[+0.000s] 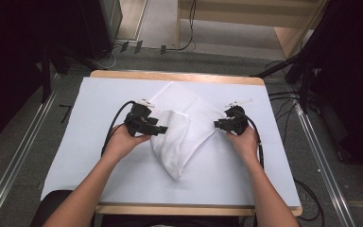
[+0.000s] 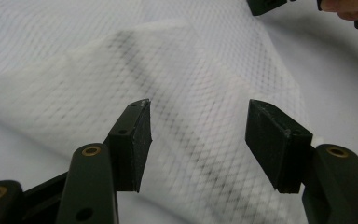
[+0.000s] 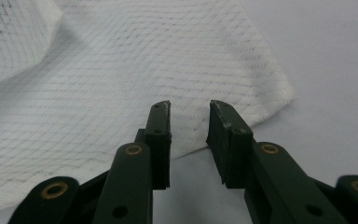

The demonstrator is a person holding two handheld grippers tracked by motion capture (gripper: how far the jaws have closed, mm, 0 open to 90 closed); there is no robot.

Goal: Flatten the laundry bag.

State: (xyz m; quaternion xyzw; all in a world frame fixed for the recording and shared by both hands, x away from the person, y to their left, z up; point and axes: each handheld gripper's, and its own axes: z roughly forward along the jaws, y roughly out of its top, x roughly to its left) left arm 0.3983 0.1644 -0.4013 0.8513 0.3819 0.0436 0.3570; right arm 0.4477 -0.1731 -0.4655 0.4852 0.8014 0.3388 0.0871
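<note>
- Folding of the white mesh cloth (image 1: pixel 184 127) is the work we have in hand; the cloth lies in the middle of the table (image 1: pixel 99 156), partly folded, with one flap turned over on its left side and a point toward us.
- Our left gripper (image 1: pixel 158 128) hovers over that folded flap; its jaws stand wide apart and nothing is between them.
- Our right gripper (image 1: pixel 216 124) is at the right corner of the cloth (image 3: pixel 279 88); its jaws are a little apart, with the edge just in front of them, and they press on nothing.
- We judge that one fold is laid and both grippers are free.
- Next move, we think, asks us to take the right corner between the jaws, close on one layer only, then carry it over to the left.
</note>
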